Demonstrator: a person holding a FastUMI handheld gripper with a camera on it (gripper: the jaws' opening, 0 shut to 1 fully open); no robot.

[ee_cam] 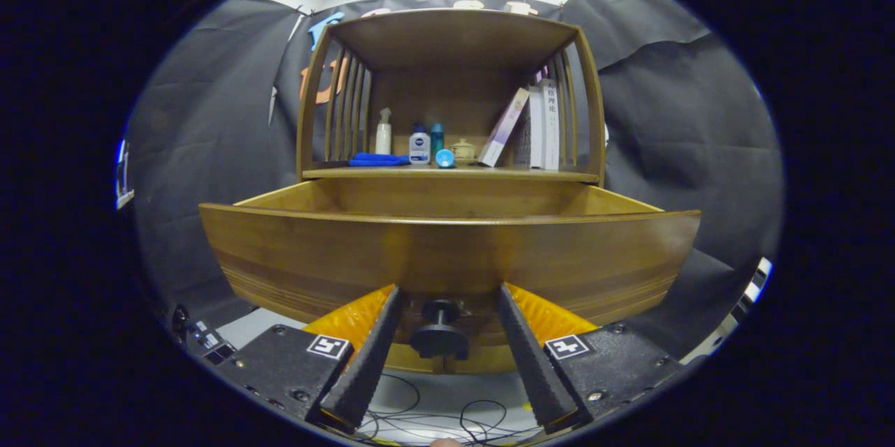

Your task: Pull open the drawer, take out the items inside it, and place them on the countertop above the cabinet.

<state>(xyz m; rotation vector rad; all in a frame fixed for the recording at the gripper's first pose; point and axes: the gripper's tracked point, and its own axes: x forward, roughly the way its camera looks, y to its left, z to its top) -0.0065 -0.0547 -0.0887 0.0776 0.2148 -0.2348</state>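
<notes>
With the drawer [447, 251] pulled out under the shelf, step 1 looks done. Our gripper [447, 296] sits w/ fingers spread either side of the knob [439, 335], not pinching it. Contents hidden behind drawer front; nothing lifted out yet, we judge.

Knob [439, 332] btwn fingers [370, 352], drawer [447, 251] below countertop [447, 172].

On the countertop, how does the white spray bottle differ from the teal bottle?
The white spray bottle is taller and has a trigger nozzle; the teal bottle is shorter with a plain cap. The spray bottle stands behind the blue cloth; the teal one stands further right, behind a round blue lid. Both are upright. The gripper is open around the drawer knob.
</notes>
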